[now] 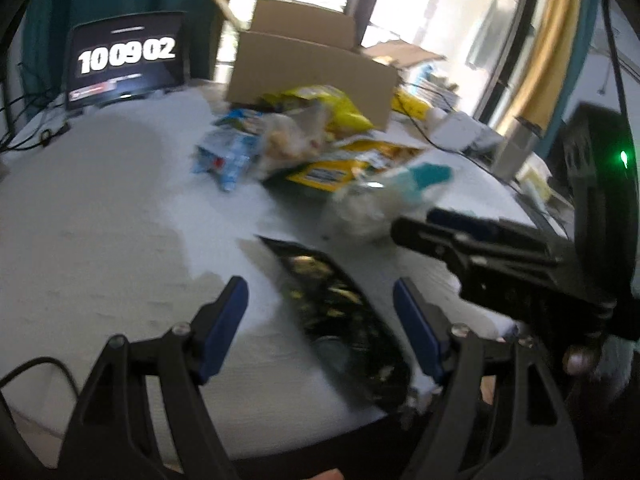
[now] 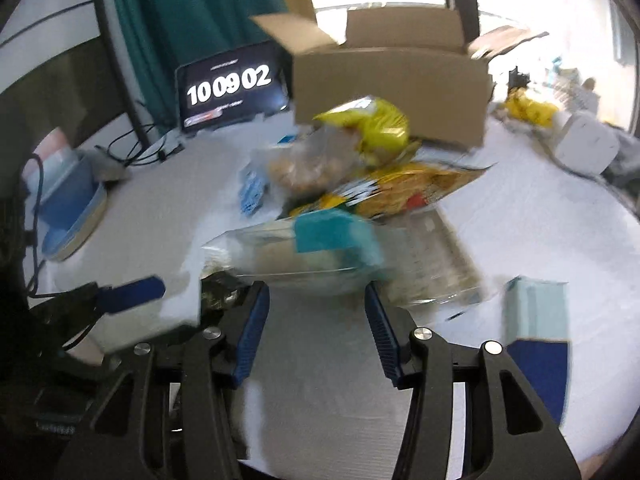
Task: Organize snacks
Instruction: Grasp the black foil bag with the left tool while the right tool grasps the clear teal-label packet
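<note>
My left gripper [image 1: 320,320] is spread wide over a dark snack packet [image 1: 340,316] lying between its fingers; my right gripper [image 2: 316,332], also wide, faces a clear teal-labelled bag [image 2: 304,256] just ahead on the tabletop [image 2: 540,220].

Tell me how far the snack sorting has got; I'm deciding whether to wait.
Barely started. Nothing visibly packed: the snack pile sits on the table in front of the open cardboard box, whose inside is hidden. In hand: nothing; the left claw is open over a dark packet, the right claw open before a clear teal-labelled bag. All the snacks remain.
</note>
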Available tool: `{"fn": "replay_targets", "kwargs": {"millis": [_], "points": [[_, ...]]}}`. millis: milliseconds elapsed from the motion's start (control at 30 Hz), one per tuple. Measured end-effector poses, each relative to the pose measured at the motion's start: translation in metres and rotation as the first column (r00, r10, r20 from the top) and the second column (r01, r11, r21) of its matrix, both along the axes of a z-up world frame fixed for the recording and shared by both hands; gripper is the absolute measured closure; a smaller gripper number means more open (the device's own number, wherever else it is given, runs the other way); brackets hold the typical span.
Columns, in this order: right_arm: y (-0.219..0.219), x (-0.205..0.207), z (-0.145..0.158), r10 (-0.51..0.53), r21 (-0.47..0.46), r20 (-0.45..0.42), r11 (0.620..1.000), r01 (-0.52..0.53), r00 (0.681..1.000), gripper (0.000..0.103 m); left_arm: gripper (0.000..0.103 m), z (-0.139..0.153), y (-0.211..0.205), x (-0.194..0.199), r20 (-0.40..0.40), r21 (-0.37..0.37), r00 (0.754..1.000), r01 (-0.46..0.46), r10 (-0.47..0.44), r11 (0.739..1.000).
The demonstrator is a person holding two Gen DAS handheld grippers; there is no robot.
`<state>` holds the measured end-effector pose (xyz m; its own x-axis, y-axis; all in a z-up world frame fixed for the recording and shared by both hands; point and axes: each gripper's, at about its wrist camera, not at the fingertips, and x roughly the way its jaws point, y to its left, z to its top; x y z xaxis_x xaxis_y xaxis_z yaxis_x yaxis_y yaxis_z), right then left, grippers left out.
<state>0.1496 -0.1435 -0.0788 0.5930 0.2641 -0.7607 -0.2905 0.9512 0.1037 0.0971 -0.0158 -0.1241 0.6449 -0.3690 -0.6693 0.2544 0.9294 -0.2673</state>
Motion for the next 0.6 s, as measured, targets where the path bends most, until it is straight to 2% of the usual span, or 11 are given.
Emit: {"fn": "replay_targets", "kwargs": {"millis": [67,167,200,267,367,500,600], "points": [[-0.01,0.0,-0.001,-0.018,-0.01,-0.007,1.0,0.018,1.0,0.05,0.027,-0.005,-0.011,0.002,-0.022,0.021,0.999,0.035,-0.035,0.999],[-0.025,0.001,-0.005,-0.053,0.014,-0.035,0.998,0.053,0.998,0.05,0.027,-0.022,-0.027,0.01,-0.09,0.097,0.994,0.063,-0.054,0.993],[-0.028,0.0,-0.006,-0.06,0.019,-0.04,0.998,0.06,0.997,0.05,0.027,-0.021,-0.031,0.007,-0.055,0.133,0.997,0.069,-0.062,0.989],[-0.032,-0.003,-0.005,-0.056,0.009,-0.025,0.998,0.056,0.998,0.05,0.027,-0.021,-0.033,0.007,-0.054,0.14,0.996,0.079,-0.072,0.987],[-0.028,-0.003,-0.007,-0.038,-0.024,-0.015,0.999,0.037,0.999,0.042,0.029,-0.02,-0.027,0.008,-0.055,0.127,0.995,0.092,-0.086,0.988],[-0.013,0.001,-0.011,0.004,-0.067,-0.012,0.998,-0.005,1.0,0.035,0.045,-0.019,-0.016,0.004,-0.045,0.15,0.996,0.078,-0.072,0.986],[-0.008,0.005,-0.013,0.032,-0.02,-0.049,0.999,-0.033,0.998,0.035,0.06,-0.02,-0.003,0.001,-0.018,0.184,0.999,0.032,-0.03,0.982]]}}
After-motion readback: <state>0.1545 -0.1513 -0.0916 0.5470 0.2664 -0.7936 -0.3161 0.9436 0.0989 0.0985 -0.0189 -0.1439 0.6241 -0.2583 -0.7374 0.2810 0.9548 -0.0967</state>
